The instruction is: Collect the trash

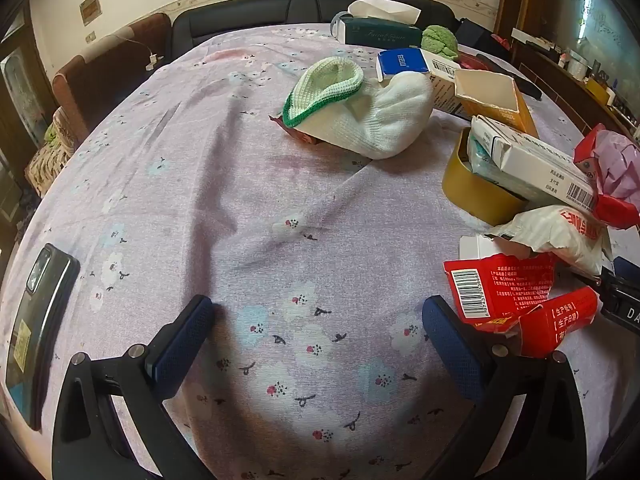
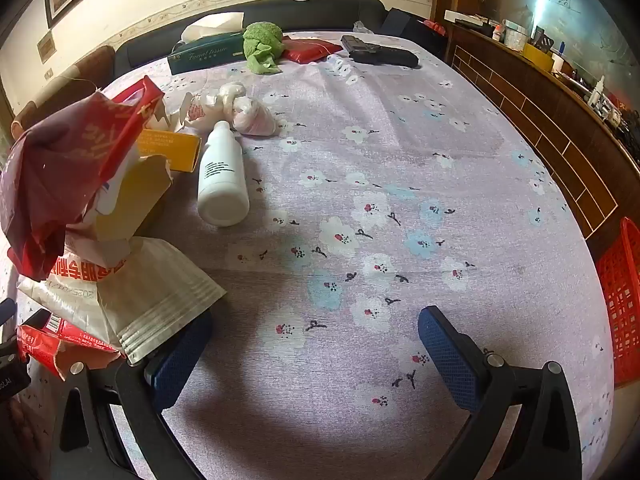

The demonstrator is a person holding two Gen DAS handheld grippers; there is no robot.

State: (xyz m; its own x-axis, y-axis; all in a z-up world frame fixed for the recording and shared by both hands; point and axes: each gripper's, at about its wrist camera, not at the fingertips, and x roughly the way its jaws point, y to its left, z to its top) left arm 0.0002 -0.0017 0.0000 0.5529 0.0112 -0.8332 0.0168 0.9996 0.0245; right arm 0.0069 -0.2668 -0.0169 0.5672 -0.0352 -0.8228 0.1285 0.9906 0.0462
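Nearby, torn red carton [image 1: 504, 292] looks light and crushable; best pinched across its flat sides. Both jaws gape, empty.

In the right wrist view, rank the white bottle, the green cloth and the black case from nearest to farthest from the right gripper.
From the right gripper:
1. White bottle, lying left of centre.
2. Green cloth, far end, beside the tissue box.
3. Black case, far right; about as far as the cloth, too close to call.

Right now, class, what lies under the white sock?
A dark red wrapper pokes out beneath the white sock; the rest is covered. A green-edged knitted piece rests on top.
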